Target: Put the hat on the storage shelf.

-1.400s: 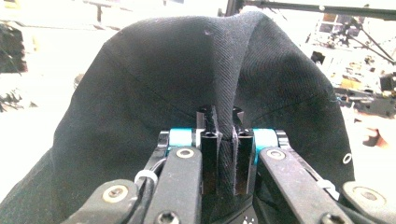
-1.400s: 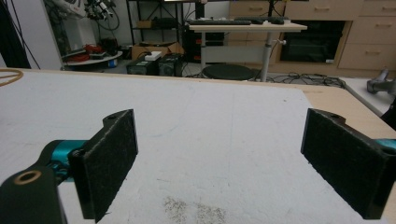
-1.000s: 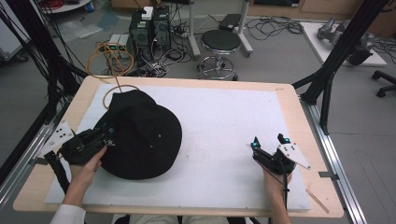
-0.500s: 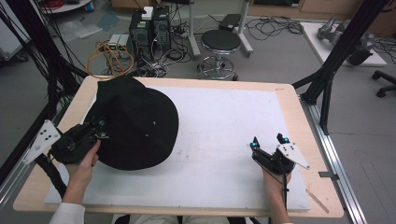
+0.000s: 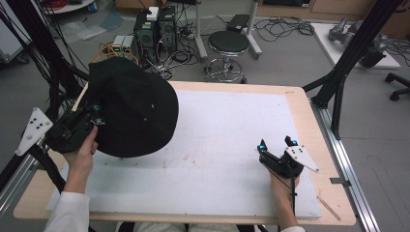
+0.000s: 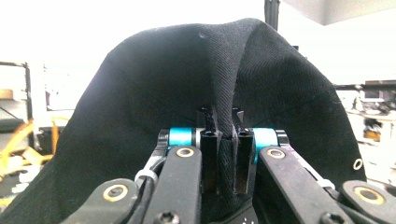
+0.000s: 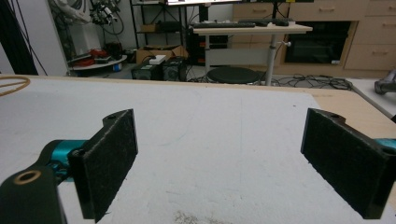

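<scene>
Desk (image 5: pixel 309 104): light wooden top with a white mat (image 5: pixel 227 145) laid over most of it; metal rails run along its left and right edges
Black hat (image 5: pixel 133 108): a soft cloth hat with small metal eyelets, held up at the left end of the desk, its far part reaching past the desk's far-left corner; whether its lowest part touches the mat cannot be told
Left tongs (image 5: pixel 96 116): gripped by the person's left hand (image 5: pixel 83 150) at the left edge of the desk; in the left gripper view the 2 jaws stand nearly together, clamped on a pinched fold of the hat's cloth, which rises between them and spreads out behind as a dark dome
Left tongs plate (image 5: pixel 33 129): grey 3-cornered plate, hanging out past the left edge of the desk
Right tongs (image 5: pixel 275 145): held by the right hand (image 5: pixel 284 182) low over the mat near the right end of the desk, well apart from the hat; in the right gripper view the 2 padded jaws stand wide apart with nothing between them but bare mat
Background: a round black stool (image 5: pixel 231 43), computer cases (image 5: pixel 155 26) and loose cables on the floor beyond the desk
</scene>
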Tool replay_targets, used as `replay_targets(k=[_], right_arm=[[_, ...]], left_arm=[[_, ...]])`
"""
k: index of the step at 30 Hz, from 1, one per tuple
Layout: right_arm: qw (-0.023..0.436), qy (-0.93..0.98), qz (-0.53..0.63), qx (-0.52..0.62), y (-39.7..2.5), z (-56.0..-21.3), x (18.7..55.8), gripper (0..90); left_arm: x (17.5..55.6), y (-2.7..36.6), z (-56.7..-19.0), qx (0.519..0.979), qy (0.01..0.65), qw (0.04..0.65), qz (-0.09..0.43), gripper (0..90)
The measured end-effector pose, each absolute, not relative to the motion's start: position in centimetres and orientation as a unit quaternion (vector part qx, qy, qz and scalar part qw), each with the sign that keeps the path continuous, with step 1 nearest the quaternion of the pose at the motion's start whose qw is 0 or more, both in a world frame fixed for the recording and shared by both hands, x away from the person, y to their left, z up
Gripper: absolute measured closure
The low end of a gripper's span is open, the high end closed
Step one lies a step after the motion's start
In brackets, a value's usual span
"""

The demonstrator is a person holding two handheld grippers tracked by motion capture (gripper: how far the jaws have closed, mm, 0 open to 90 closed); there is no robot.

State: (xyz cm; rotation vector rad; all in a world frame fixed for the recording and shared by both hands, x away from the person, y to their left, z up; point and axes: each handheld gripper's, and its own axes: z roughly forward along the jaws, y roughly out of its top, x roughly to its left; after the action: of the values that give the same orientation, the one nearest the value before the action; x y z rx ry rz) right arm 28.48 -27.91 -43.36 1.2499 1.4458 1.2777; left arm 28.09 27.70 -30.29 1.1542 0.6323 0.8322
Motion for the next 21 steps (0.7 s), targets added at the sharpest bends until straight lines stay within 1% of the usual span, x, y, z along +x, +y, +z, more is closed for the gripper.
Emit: replay_targets(k=[9,16,21], right_arm=[[0.414,0.571,0.513,0.490,-27.6,-43.0,27.9,10.0],[0.412,0.570,0.515,0.490,-27.6,-43.0,27.9,10.0],[0.412,0.569,0.517,0.489,-27.6,-43.0,27.9,10.0]], left_arm=[[30.2,28.2,-29.0,0.496,0.293,0.705,0.415,85.7],[32.0,28.0,-27.5,0.493,0.295,0.691,0.439,85.7],[33.6,27.8,-26.7,0.492,0.301,0.686,0.443,85.6]])
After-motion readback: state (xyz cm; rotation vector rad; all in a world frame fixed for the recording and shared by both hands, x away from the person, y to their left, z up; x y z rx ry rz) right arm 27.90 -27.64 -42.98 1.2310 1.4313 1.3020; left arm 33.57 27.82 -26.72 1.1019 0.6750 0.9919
